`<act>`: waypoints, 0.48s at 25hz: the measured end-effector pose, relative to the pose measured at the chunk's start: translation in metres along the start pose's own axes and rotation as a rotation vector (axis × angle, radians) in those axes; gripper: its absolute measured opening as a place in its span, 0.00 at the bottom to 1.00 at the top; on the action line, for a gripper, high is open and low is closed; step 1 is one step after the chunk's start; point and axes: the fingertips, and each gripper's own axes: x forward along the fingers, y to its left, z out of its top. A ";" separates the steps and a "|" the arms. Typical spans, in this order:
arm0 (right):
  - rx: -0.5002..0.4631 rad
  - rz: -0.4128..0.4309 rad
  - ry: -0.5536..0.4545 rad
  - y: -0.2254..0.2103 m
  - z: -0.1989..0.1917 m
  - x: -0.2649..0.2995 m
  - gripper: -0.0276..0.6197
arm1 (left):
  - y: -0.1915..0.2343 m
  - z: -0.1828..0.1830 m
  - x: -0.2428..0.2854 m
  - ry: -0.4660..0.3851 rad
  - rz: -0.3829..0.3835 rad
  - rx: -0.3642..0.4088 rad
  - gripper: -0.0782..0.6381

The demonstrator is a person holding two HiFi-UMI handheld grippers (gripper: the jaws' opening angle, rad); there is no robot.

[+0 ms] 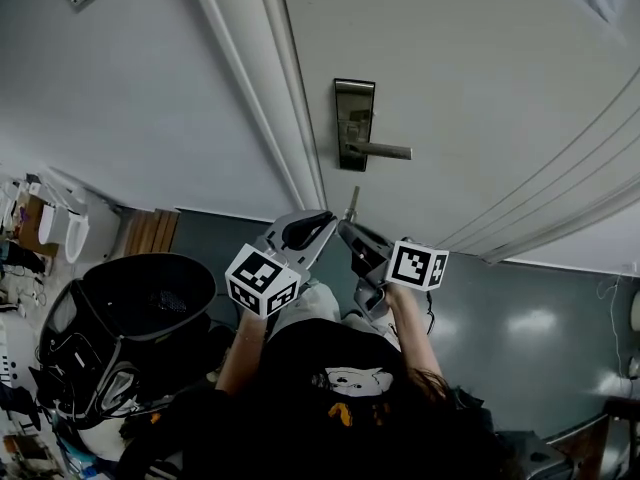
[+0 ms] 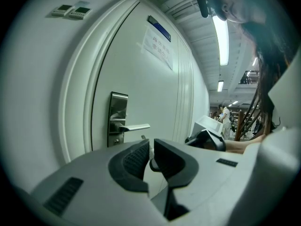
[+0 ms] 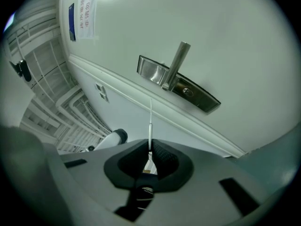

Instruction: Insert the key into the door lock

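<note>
Nearest, the right gripper [image 3: 150,155]: jaws clamped on the key [image 3: 150,126], blade seen edge-on and standing straight out ahead of the pads. The left gripper [image 2: 151,149] sits just beside it, jaws a narrow slit apart with nothing between them. Both are held up in front of the person, and in the head view their tips are near each other. Beyond, the key tip stops below the lock plate [image 1: 354,123] and clear of it. The lever handle [image 1: 386,150] crosses the plate, with the keyhole [image 3: 188,92] just under the lever. Behind stands the white door [image 1: 480,58], closed.

Key [image 3: 150,121] head hidden between jaws
</note>
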 end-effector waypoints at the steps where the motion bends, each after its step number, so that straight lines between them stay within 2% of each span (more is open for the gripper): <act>1: 0.003 0.002 -0.003 0.000 0.000 0.000 0.08 | -0.001 0.000 -0.001 0.001 -0.002 0.001 0.16; 5: 0.021 0.018 -0.019 -0.003 0.000 0.001 0.08 | -0.001 -0.004 -0.002 0.001 -0.009 0.007 0.16; 12: 0.024 -0.015 -0.026 -0.021 0.003 0.013 0.08 | 0.011 -0.009 0.004 -0.023 -0.030 0.008 0.16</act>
